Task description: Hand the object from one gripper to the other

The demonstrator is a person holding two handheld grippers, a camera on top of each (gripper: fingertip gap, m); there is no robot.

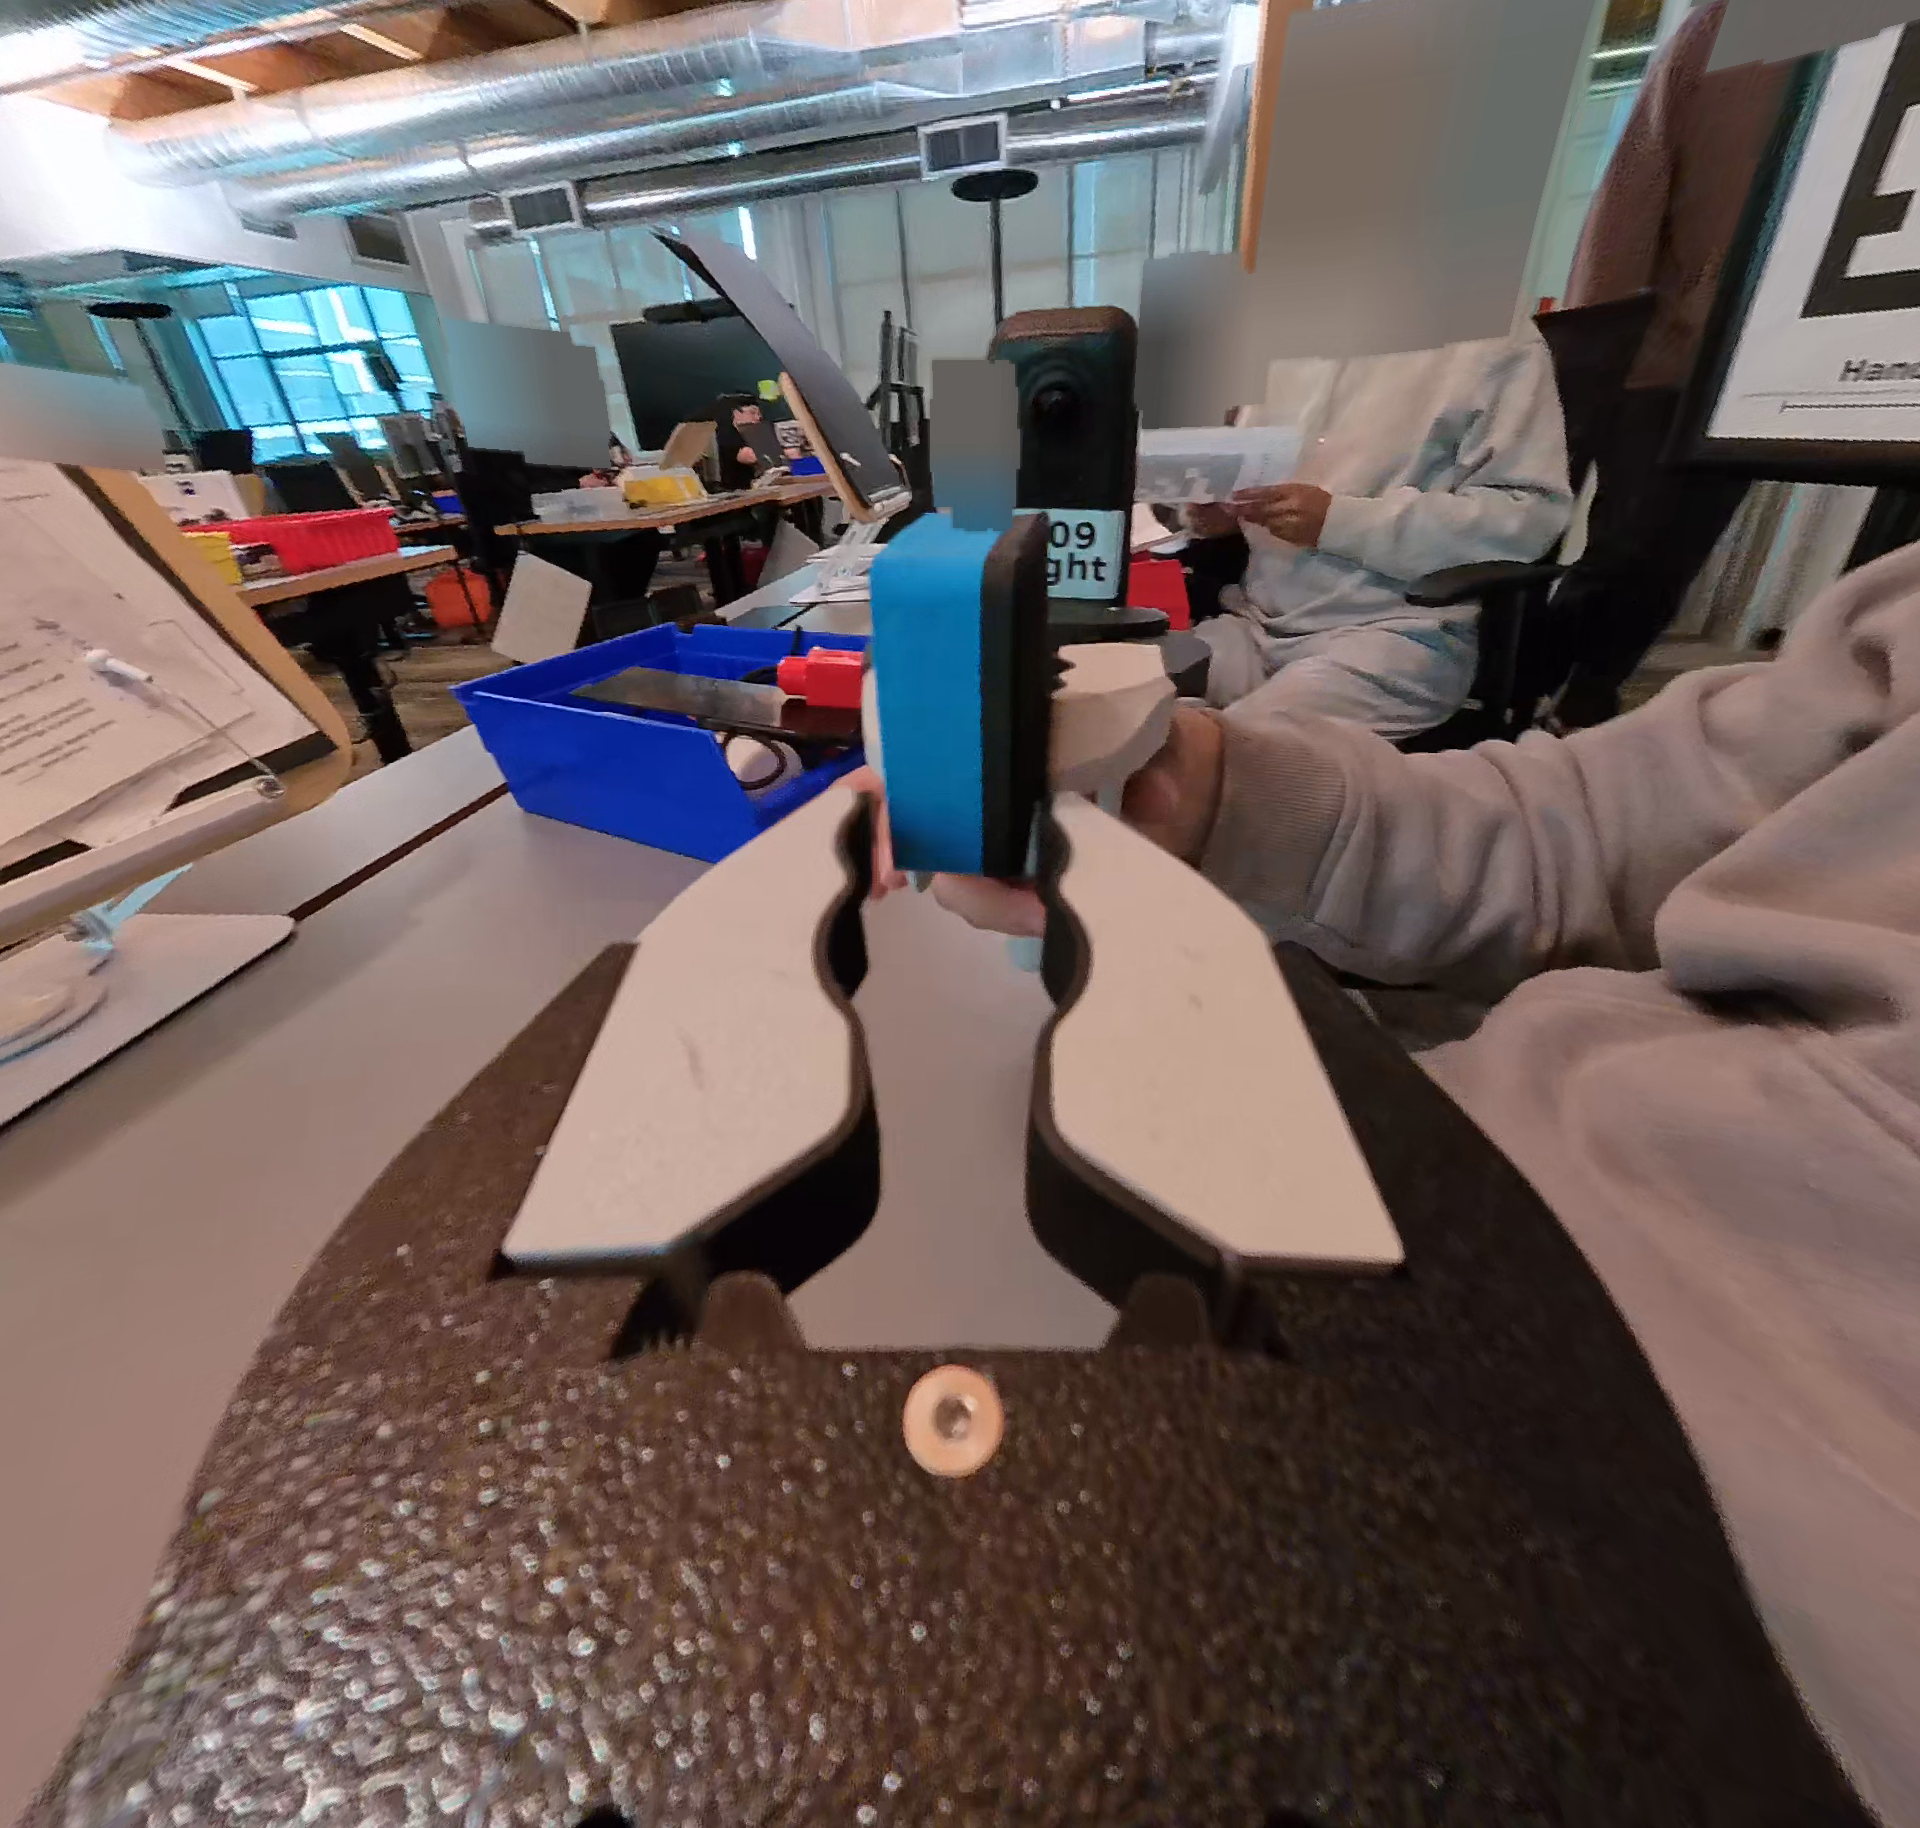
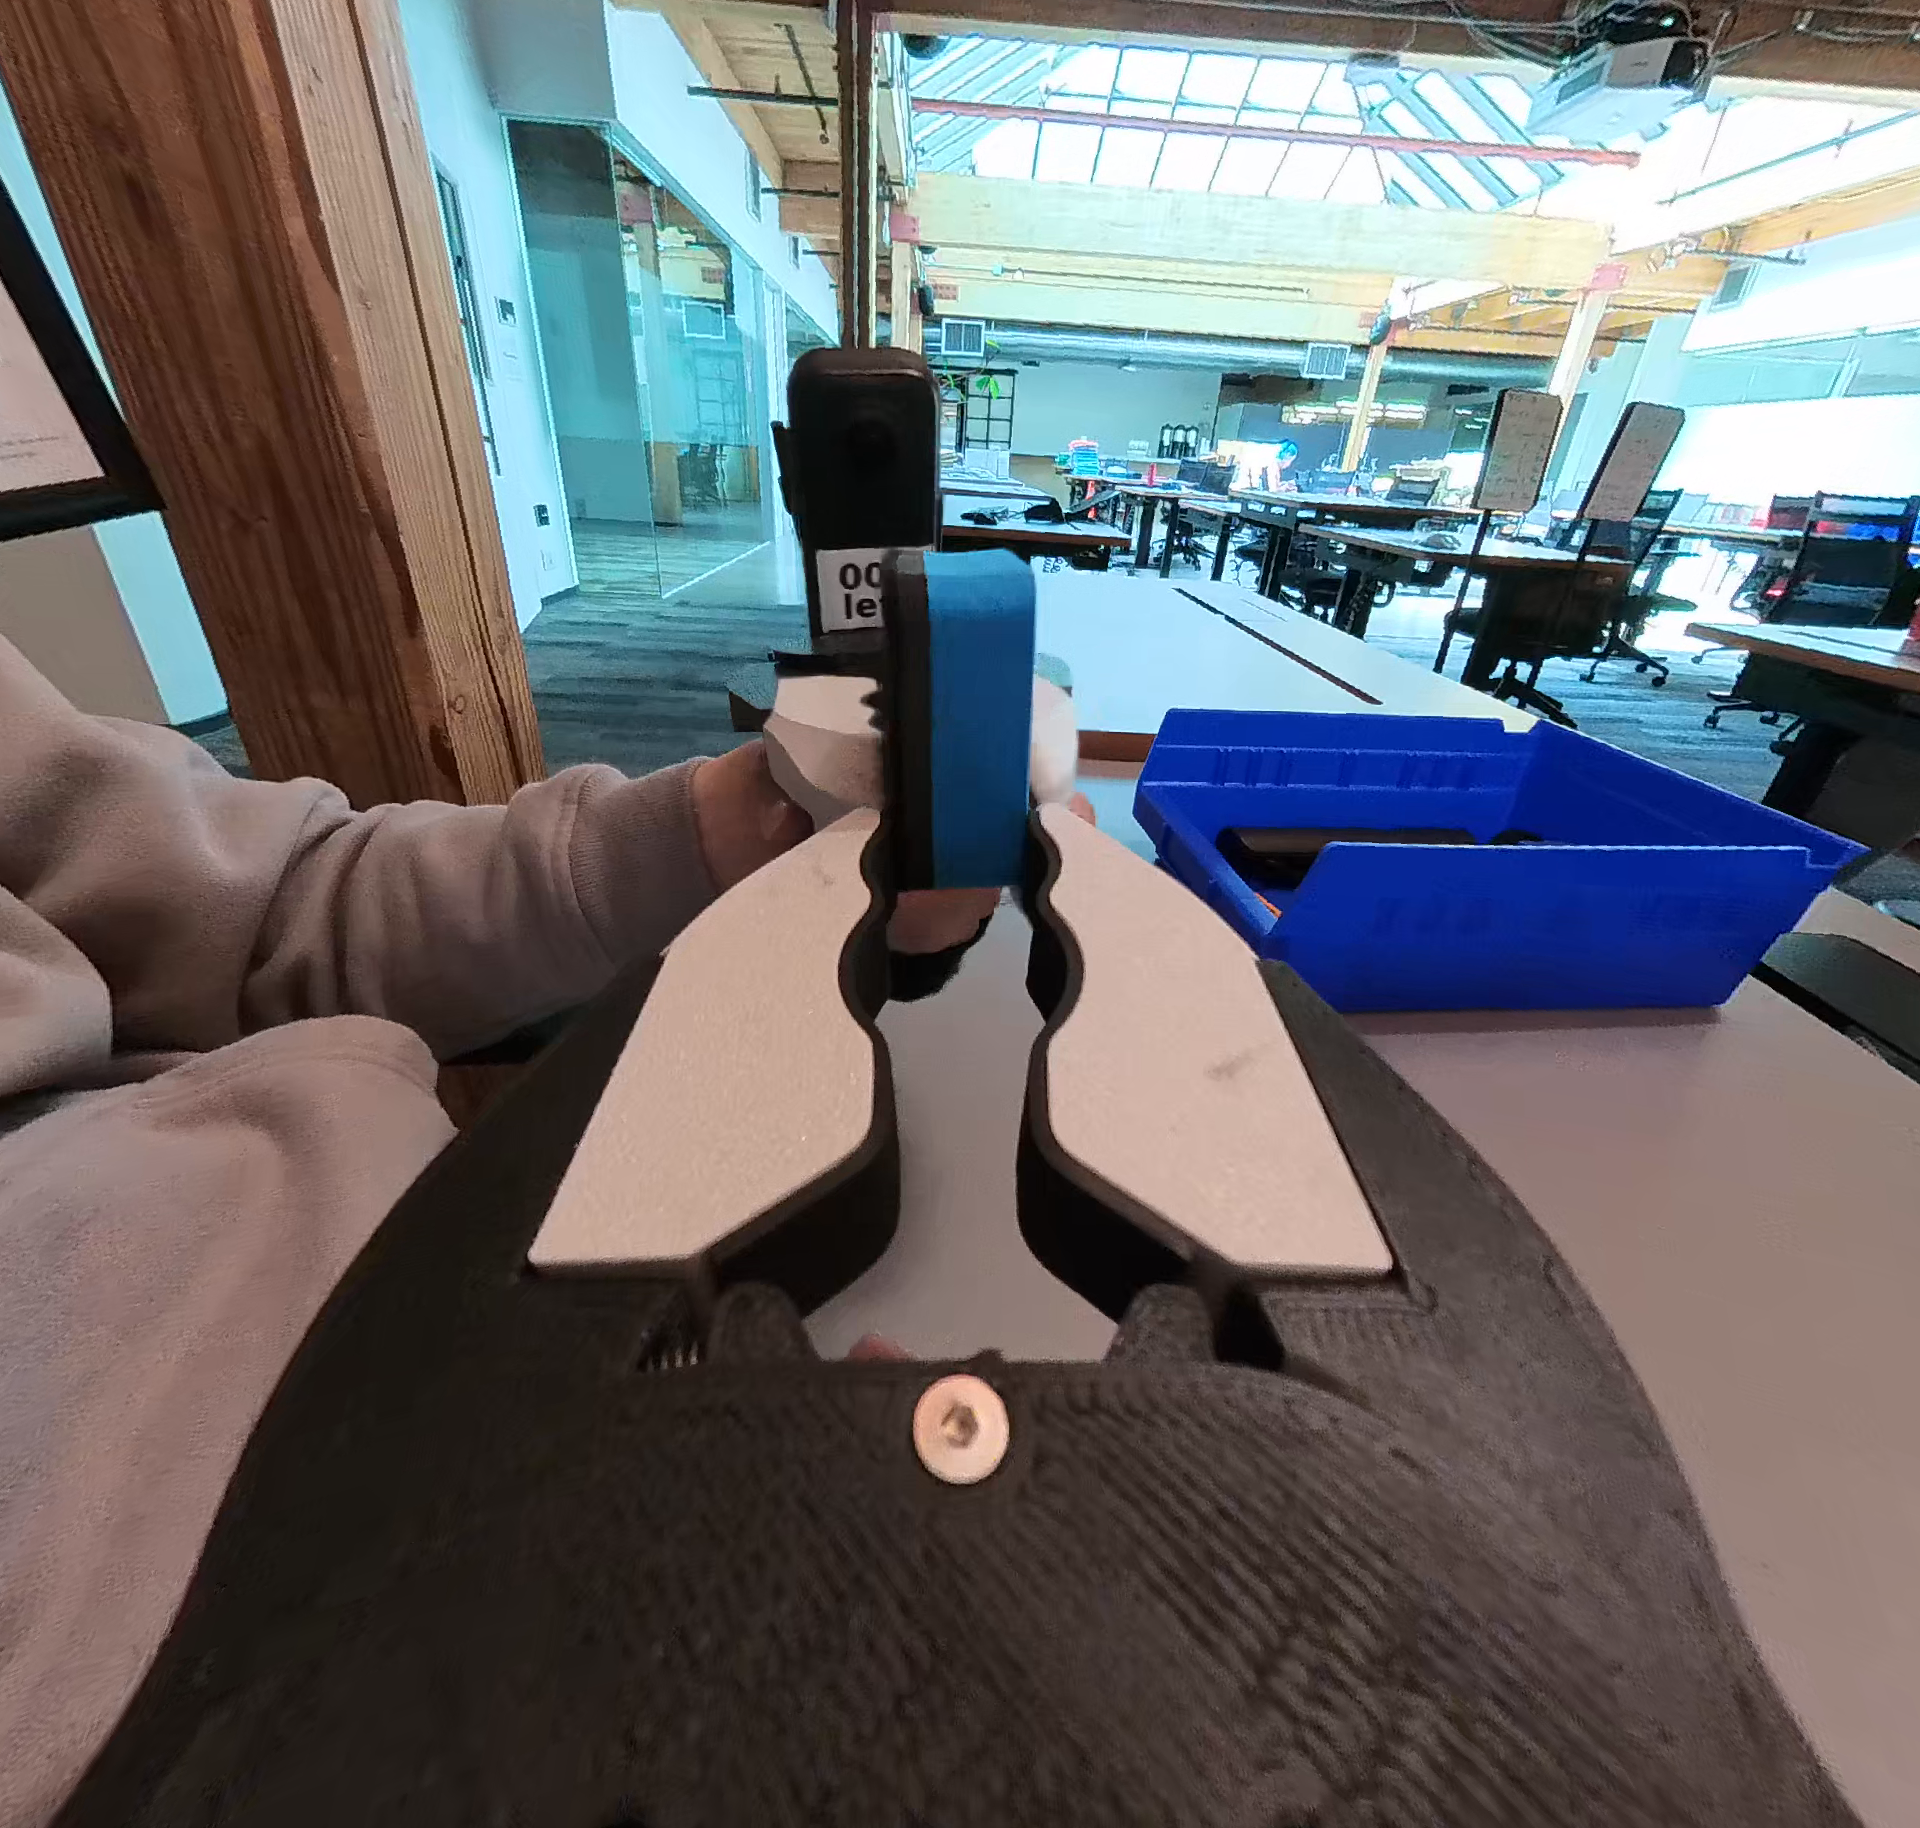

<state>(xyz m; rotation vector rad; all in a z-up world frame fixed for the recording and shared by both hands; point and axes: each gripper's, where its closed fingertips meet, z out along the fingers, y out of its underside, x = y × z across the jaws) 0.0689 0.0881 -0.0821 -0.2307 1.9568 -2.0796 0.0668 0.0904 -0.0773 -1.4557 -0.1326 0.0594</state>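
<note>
A block with a blue body and a black face stands upright above the grey table. My left gripper is shut on its lower part, one fingertip on each side. My right gripper faces it from the other side and is also shut on the block. The right gripper's white fingers show behind the block in the left wrist view. The left gripper's fingers show behind it in the right wrist view. The two grippers point at each other.
A blue bin with tools in it sits on the table beyond the block; it also shows in the right wrist view. A document stand is at the left. A seated person is behind. A wooden post stands nearby. My left and right fingertips are right by each other.
</note>
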